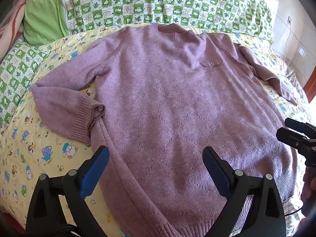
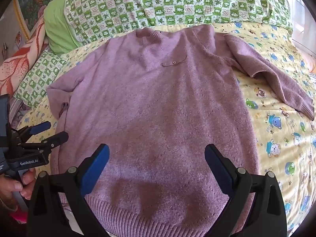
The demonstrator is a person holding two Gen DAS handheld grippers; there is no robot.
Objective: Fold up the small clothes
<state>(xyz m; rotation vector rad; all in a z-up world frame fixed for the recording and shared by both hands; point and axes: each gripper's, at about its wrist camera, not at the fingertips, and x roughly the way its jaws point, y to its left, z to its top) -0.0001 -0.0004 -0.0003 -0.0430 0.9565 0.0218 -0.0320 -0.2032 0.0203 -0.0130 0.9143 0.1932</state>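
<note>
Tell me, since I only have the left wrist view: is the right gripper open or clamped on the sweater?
Observer: Open. The right gripper hovers over the sweater near its hem, gripping nothing.
Operator: Where does the sleeve at picture right end?
Observer: Its ribbed cuff lies on the yellow sheet, clear of the body.
Operator: And the left gripper from outside?
Observer: The left gripper is open too, beside the sweater's edge, held by a hand.
</note>
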